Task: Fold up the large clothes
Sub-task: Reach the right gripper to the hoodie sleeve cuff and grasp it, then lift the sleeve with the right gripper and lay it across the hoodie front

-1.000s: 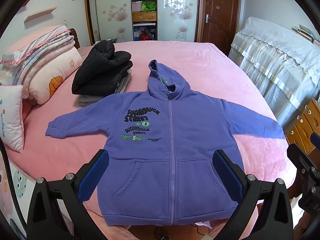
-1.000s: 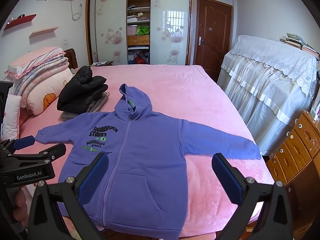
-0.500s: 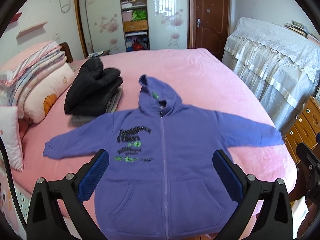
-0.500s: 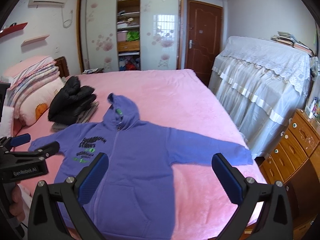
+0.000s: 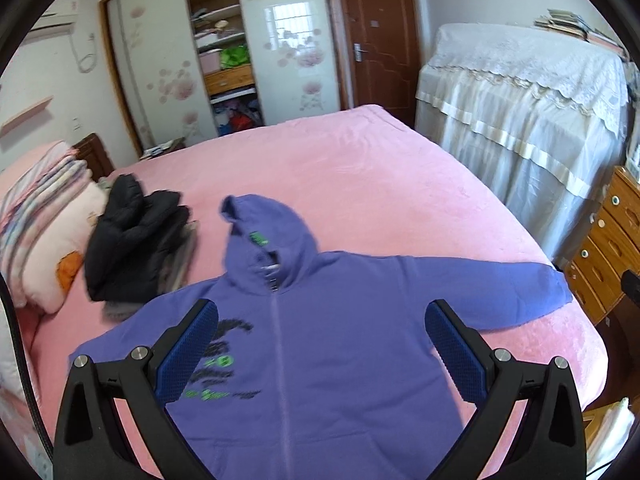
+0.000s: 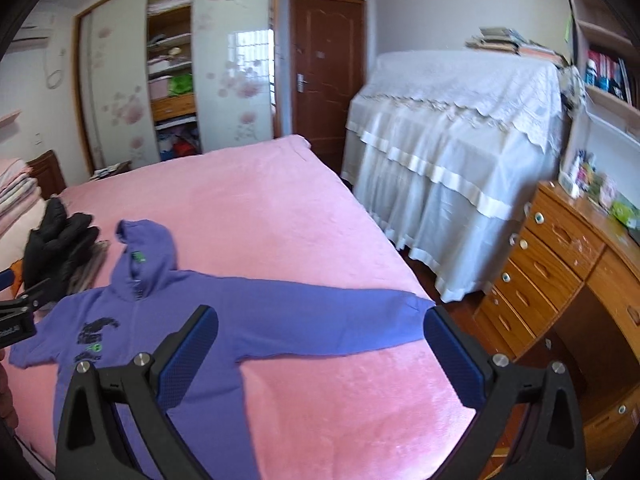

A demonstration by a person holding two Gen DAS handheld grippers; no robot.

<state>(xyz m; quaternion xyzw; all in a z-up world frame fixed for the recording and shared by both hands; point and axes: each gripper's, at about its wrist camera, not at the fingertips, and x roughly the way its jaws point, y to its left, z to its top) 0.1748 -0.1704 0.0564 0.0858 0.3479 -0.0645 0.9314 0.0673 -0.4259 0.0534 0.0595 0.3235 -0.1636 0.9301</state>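
A purple zip hoodie [image 5: 320, 340] lies flat, front up, on the pink bed [image 5: 360, 168], hood pointing away and both sleeves spread out. My left gripper [image 5: 320, 344] hovers open above its chest with nothing between the blue pads. In the right wrist view the hoodie [image 6: 224, 320] sits lower left, its right sleeve [image 6: 360, 320] reaching toward the bed's edge. My right gripper [image 6: 320, 348] is open and empty above that sleeve. The left gripper's tip [image 6: 20, 312] shows at the far left edge.
A folded black jacket pile [image 5: 136, 248] lies left of the hood, by stacked pillows [image 5: 44, 224]. A white-draped cabinet [image 6: 452, 128] and a wooden drawer unit [image 6: 560, 276] stand right of the bed. A wardrobe and brown door [image 5: 376, 36] are behind.
Both grippers have swung up and to the right, so the hoodie sits lower and further left in both views. Its hem has left the left wrist view. The hoodie itself has not moved.
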